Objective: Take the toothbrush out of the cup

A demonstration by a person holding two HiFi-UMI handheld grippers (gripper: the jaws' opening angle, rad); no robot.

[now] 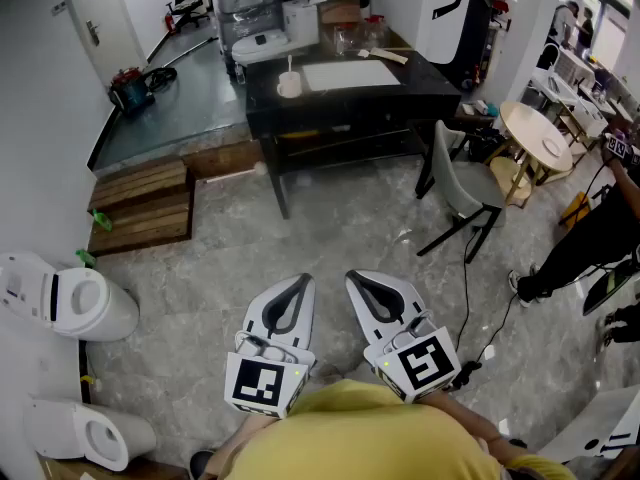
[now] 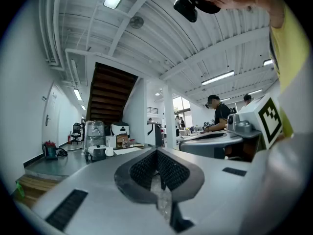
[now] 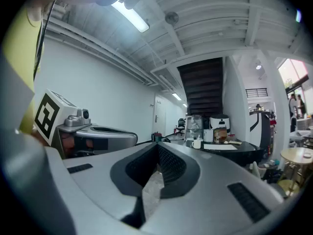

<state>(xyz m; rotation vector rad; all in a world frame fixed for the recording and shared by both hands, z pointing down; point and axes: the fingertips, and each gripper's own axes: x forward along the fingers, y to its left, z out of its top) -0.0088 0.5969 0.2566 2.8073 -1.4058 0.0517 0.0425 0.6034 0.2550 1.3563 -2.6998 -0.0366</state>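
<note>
Both tools are held in close in front of the person's yellow shirt [image 1: 350,433], side by side, noses pointing forward over the floor; left tool [image 1: 298,288] has its jaws closed right up with nothing between them; right tool [image 1: 358,284] is the same, pinched together and empty; neither one touches anything. The cup [image 1: 289,85], with the toothbrush [image 1: 290,66] standing in it, sits on the black desk [image 1: 420,73], well ahead of both tools.
</note>
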